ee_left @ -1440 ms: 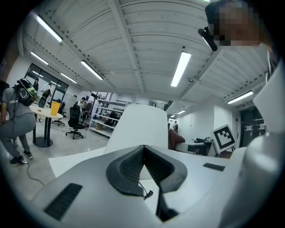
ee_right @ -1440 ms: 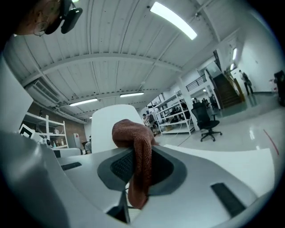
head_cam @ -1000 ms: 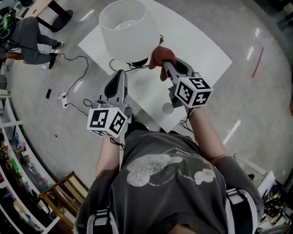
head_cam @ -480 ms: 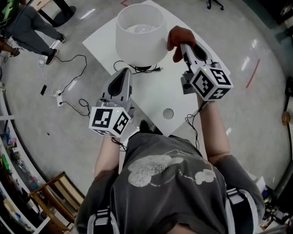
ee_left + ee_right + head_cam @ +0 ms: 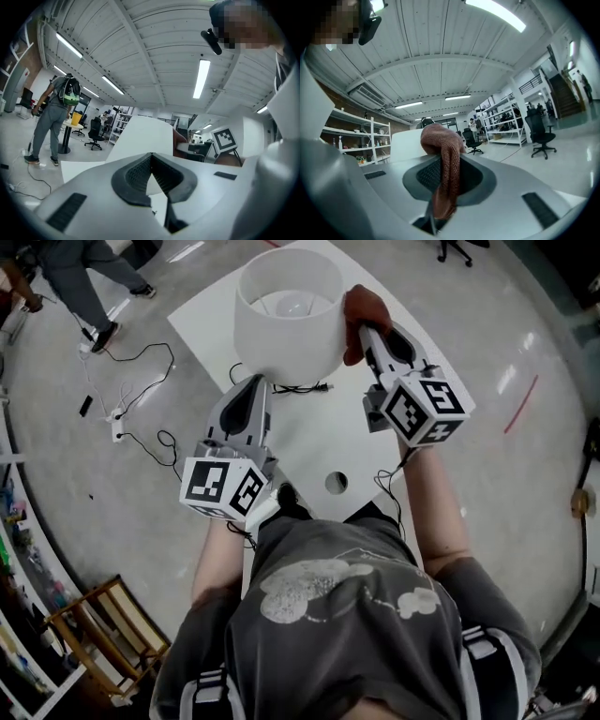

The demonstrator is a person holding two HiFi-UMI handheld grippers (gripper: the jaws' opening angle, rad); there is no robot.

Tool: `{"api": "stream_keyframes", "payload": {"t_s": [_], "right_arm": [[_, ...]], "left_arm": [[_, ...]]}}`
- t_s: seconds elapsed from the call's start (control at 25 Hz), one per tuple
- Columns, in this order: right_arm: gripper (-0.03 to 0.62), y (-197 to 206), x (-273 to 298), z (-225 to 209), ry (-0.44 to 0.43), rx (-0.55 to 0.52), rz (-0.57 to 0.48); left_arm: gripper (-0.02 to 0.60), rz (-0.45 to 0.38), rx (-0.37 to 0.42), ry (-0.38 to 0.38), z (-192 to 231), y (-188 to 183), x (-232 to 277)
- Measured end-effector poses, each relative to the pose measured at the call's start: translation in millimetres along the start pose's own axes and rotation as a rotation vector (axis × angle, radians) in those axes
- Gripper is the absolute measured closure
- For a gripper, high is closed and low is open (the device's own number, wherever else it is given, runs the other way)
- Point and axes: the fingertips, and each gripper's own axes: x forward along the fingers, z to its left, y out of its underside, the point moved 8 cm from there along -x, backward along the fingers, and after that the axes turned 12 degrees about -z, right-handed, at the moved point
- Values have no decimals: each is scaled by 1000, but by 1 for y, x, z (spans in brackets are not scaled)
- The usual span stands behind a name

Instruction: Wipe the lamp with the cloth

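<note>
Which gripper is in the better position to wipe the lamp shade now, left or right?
Right. The right gripper is shut on the cloth, held at the side of the lamp shade. The left gripper is shut and empty.

Open lab or workshop hall, shared workspace by the look of it. Strip lights (image 5: 202,77) are running along a ribbed ceiling (image 5: 440,47). Shelves (image 5: 501,123) are lining the far side, with office chairs (image 5: 541,135) standing about. Cables (image 5: 141,351) are trailing over the polished floor (image 5: 141,512) beside a white bench (image 5: 309,442). A person (image 5: 51,119) with a backpack is standing further off.
</note>
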Motion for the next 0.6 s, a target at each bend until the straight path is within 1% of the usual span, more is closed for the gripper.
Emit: {"api": "stream_keyframes", "payload": {"t_s": [0.08,0.16,0.24,0.4,0.6], "right_arm": [[536,15,3,-11,-32,24,16],[536,29,7,-23,-80,57,52],[536,38,6,-34,-131,86,99],[536,46,-2,-56,-188,111,186],[536,76,2,-77,-254,126,278]], "left_arm": [[575,-4,24,-52,-1,5,4],[575,-14,47,-133,-4,8,5],[575,-34,55,-207,-15,9,0],[575,-50,81,-295,-46,6,-6],[575,-64,115,-403,-66,17,-7]]}}
